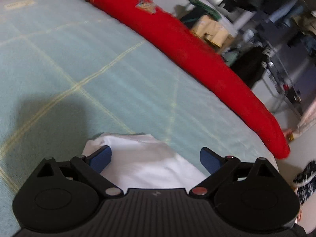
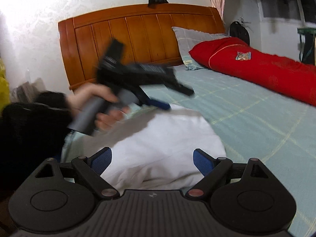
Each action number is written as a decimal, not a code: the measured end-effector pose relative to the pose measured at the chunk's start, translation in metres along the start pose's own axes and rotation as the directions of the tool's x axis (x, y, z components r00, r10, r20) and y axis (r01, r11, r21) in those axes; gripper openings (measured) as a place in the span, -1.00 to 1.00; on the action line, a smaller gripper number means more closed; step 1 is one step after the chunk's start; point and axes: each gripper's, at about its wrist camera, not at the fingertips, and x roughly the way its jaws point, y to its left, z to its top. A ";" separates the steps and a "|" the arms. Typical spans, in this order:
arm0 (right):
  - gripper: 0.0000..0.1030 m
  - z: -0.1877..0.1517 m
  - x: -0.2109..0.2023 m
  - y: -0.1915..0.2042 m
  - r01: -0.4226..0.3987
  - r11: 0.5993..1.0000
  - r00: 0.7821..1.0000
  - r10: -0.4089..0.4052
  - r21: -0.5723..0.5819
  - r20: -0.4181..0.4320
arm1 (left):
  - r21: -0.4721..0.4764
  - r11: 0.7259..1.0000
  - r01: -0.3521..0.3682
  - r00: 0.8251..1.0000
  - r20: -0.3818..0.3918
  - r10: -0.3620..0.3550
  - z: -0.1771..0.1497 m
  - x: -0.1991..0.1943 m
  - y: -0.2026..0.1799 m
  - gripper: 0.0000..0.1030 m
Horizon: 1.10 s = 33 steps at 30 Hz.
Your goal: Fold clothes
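Black gripper housing fills the bottom of both wrist views, and just past it lies the white garment (image 2: 162, 144), bunched on the pale green checked bedsheet (image 2: 256, 118) toward the lower middle of the frame. It is a soft heap with a fold line or two across it, one edge raised near the left gripper (blurred, so I cannot say how neat any fold is). Judging from that, the folding is partway at most: the cloth is gathered rather than spread, yet it is no tidy rectangle either, and squaring it up looks to be what is left.

In its own view the right gripper (image 2: 152, 160) hangs over the near side of the white cloth with its blue pads spread wide, pinching nothing. So does the left gripper (image 1: 156, 160) in its view, fingers well apart above a corner of the same garment. Seen from the right wrist, the left gripper sits in the person's hand (image 2: 98, 102) at centre left, smeared by motion, its blue tip just at the garment's far edge.

Along the upper right lies a long red bolster (image 2: 266, 69), well apart from the work, below the wooden headboard (image 2: 138, 35).
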 end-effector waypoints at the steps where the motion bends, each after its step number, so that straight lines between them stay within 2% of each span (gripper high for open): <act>1: 0.80 -0.002 -0.006 -0.002 0.013 1.000 1.000 -0.013 0.001 0.004 | 0.002 1.000 0.016 1.000 0.013 -0.016 0.002 -0.005 -0.002 0.84; 4: 0.80 -0.008 -0.017 -0.010 0.024 1.000 1.000 -0.024 0.011 0.007 | 0.062 0.998 0.020 0.997 0.077 -0.024 0.012 -0.017 -0.009 0.87; 6: 0.80 -0.011 -0.021 -0.016 0.030 0.999 1.000 -0.030 0.026 0.010 | 0.085 0.996 -0.024 0.997 0.079 0.017 0.022 -0.013 -0.008 0.87; 7: 0.81 -0.013 -0.021 -0.018 0.037 0.999 0.999 -0.037 0.030 0.011 | 0.085 0.995 -0.051 0.997 0.057 0.046 0.028 -0.006 -0.005 0.87; 9: 0.81 -0.016 -0.022 -0.021 0.046 0.998 0.999 -0.047 0.043 0.012 | 0.050 0.996 -0.080 0.996 -0.040 0.082 0.034 0.014 0.006 0.87; 10: 0.81 -0.017 -0.024 -0.022 0.046 0.998 0.999 -0.047 0.047 0.012 | 0.024 0.997 -0.069 0.993 -0.089 0.071 0.036 0.023 0.010 0.87; 12: 0.81 -0.020 -0.027 -0.023 0.051 0.998 0.999 -0.051 0.043 0.009 | -0.011 1.000 0.019 0.992 -0.128 -0.020 0.036 0.028 0.011 0.87; 16: 0.82 -0.024 -0.023 -0.027 0.075 0.997 0.997 -0.075 0.028 -0.005 | 0.034 0.997 0.068 0.992 -0.113 -0.064 0.034 0.019 -0.001 0.87; 20: 0.82 -0.026 -0.022 -0.030 0.063 0.996 0.998 -0.063 0.059 -0.006 | 0.080 0.990 0.116 0.989 -0.100 -0.107 0.032 0.010 -0.014 0.89; 26: 0.84 -0.026 -0.026 -0.024 0.057 0.997 0.998 -0.057 0.042 0.003 | 0.150 0.971 0.185 0.981 -0.084 -0.174 0.029 -0.004 -0.032 0.91; 27: 0.84 -0.026 -0.026 -0.023 0.054 0.998 0.999 -0.054 0.041 0.003 | 0.150 0.971 0.184 0.982 -0.080 -0.174 0.028 -0.004 -0.032 0.91; 31: 0.85 -0.025 -0.028 -0.021 0.048 0.998 0.999 -0.048 0.049 0.001 | 0.048 0.995 0.085 0.995 -0.049 -0.082 0.023 0.008 -0.003 0.83; 33: 0.85 -0.024 -0.032 -0.017 0.047 0.998 0.999 -0.047 0.045 0.004 | 0.001 0.996 0.088 0.996 -0.017 -0.088 0.025 0.004 0.001 0.83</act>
